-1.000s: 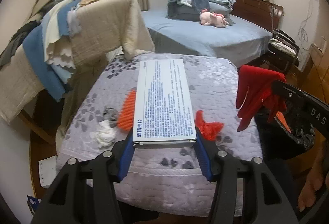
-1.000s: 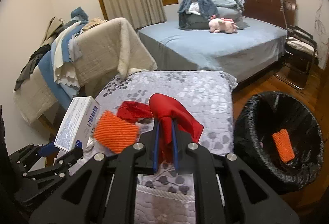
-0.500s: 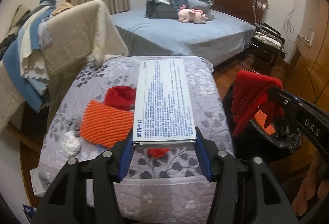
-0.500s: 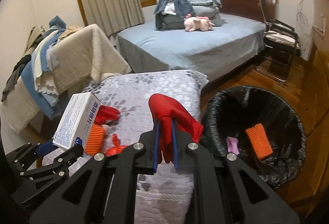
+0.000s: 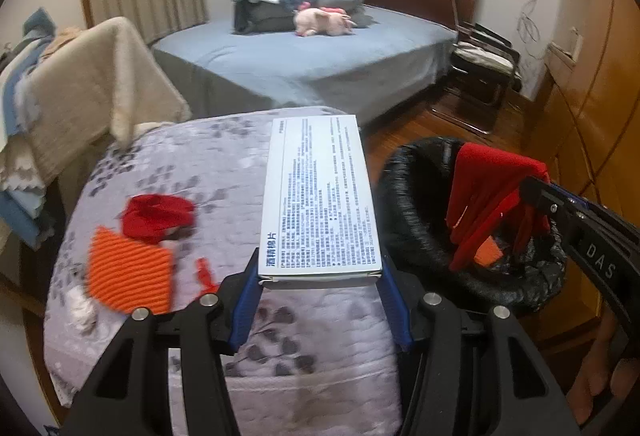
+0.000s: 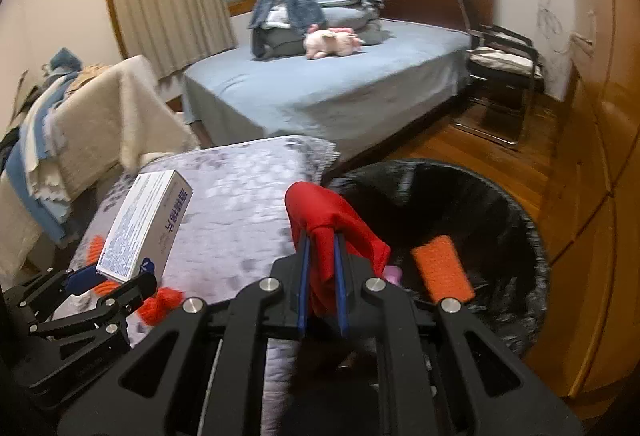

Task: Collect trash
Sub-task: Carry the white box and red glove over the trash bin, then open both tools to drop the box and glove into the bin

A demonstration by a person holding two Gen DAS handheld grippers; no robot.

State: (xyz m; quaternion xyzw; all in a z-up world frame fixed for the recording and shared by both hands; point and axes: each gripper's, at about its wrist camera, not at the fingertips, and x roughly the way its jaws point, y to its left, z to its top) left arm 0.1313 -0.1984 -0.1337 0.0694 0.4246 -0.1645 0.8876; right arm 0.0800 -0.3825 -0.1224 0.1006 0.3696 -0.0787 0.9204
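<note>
The left gripper (image 5: 320, 288) is clamped across the near end of a white printed box (image 5: 320, 196), which is held clear above the grey floral quilt (image 5: 224, 172). The right gripper (image 6: 322, 284) is clenched tight on a red cloth (image 6: 328, 220), its blue fingers (image 6: 303, 276) pressed together with the fabric bunched between them; in the left wrist view the same cloth (image 5: 488, 196) is seen hanging over the black-lined bin (image 6: 500, 204). An orange ribbed piece (image 6: 442, 272) and a small pink scrap (image 6: 394, 274) are lying inside the bin. On the quilt an orange ribbed cloth (image 5: 128, 272), a red crumpled piece (image 5: 158, 214) touching its far edge, and a small red scrap (image 5: 204, 270) are noted.
</note>
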